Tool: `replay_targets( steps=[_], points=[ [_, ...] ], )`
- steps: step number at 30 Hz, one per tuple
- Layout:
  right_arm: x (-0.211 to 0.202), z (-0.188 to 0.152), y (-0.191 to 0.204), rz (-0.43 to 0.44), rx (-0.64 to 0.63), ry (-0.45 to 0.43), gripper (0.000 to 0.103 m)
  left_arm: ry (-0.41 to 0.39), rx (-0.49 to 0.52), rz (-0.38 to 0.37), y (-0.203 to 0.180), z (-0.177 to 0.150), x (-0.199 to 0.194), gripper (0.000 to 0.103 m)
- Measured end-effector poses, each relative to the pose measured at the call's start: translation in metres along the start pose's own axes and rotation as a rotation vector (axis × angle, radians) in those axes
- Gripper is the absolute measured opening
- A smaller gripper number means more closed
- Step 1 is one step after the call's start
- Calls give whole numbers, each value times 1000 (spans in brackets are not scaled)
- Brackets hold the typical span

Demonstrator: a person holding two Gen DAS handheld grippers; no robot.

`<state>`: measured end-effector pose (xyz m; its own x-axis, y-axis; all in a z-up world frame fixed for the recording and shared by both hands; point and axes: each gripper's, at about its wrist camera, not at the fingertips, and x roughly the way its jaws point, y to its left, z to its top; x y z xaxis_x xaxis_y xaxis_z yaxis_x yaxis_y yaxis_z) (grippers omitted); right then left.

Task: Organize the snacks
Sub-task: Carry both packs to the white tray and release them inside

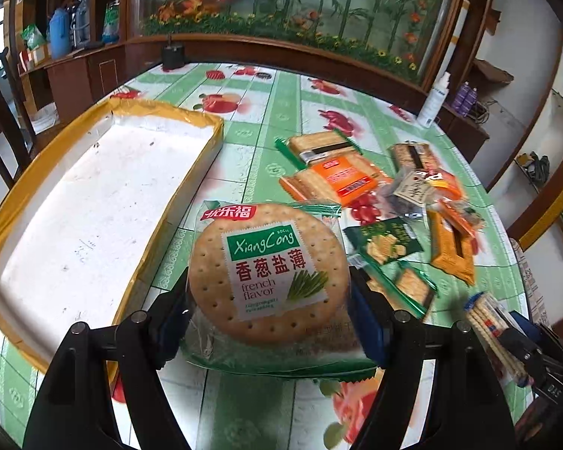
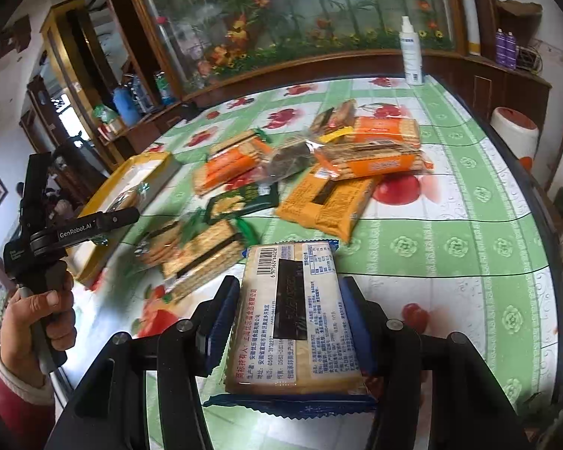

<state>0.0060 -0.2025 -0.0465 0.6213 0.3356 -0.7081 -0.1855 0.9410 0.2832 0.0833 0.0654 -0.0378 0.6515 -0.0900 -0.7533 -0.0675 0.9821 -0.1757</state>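
The shallow tray [image 1: 94,202], white inside with a yellow taped rim, lies on the left of the table [image 1: 266,112]; its floor shows only bare white board and small dark specks. In the right wrist view just a corner of the tray [image 2: 146,165] appears, partly behind the other tool.

The left gripper [image 1: 270,300] is clamped on a round scallion cracker pack [image 1: 268,266], held above the cloth just beside the tray's long edge. The right gripper [image 2: 289,318] is clenched on a rectangular blue-edged cracker pack [image 2: 292,318], barcode side up, lifted off the table.

Loose snacks lie in a heap right of the tray: orange cracker packs [image 1: 341,180], a dark green snack packet [image 1: 384,242], and green-edged cracker packs [image 1: 319,142].

Only the right wrist view shows the person's left hand [image 2: 37,322] gripping the tool's handle, and a red-topped white tub [image 2: 514,127] beyond the table edge. Both views show the white spray bottle [image 2: 411,52] by the table's far edge.
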Motion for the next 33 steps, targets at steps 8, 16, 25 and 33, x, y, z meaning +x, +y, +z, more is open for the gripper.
replay_targets(
  steps=[8,16,25,33],
  points=[
    [-6,8,21,39,-35,-35,56,-70,38,62,-3,-6,-28,75],
    [-7,18,45,81,-74,-59,56,-132,32,149,9,-8,-47,75],
    [2,36,82,149,-131,-74,56,-164,-33,229,46,-8,-58,76],
    [23,51,124,220,-183,-62,56,-182,-106,280,87,-8,-66,76]
  ],
)
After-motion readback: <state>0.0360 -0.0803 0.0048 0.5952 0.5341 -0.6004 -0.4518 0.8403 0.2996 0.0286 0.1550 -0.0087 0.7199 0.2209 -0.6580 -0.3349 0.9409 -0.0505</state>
